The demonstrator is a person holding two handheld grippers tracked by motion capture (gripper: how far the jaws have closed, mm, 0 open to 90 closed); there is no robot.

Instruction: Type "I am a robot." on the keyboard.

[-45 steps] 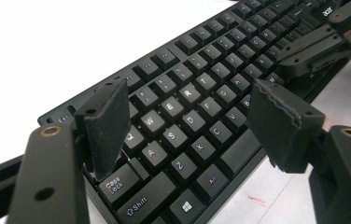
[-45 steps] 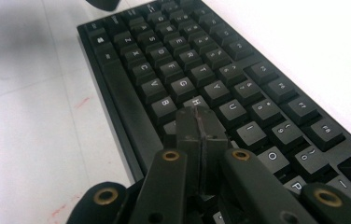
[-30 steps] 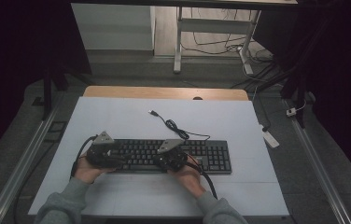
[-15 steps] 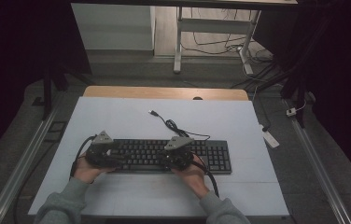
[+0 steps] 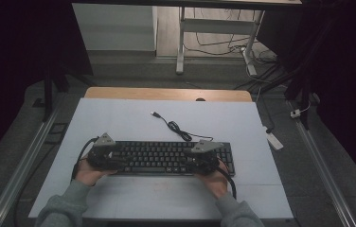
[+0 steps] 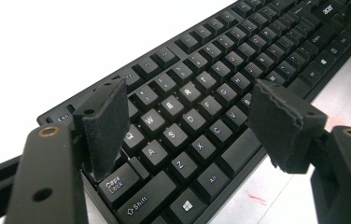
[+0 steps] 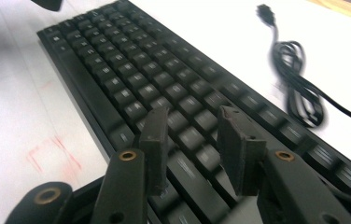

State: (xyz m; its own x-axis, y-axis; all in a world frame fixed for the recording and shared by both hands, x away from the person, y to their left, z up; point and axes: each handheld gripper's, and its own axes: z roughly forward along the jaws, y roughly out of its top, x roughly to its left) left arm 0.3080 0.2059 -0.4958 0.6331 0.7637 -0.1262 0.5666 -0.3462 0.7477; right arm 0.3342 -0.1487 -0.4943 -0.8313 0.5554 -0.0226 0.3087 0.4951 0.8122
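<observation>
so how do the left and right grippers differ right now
The left gripper has its jaws spread wide over the keyboard's Caps Lock end; the right gripper has its jaws set much closer, though still apart. The left gripper view is sharp; the right gripper view is blurred. Both are held low over the keys, and neither grips anything.

Lab or test room, dim, by the look of it; white tabletop (image 5: 119, 118) flanked by metal floor rails (image 5: 20, 161); bare desk frame (image 5: 214, 38) beyond with loose cables (image 5: 223, 45) on the floor; power strip (image 5: 274, 140) beside the tabletop; dark curtains at both sides.
</observation>
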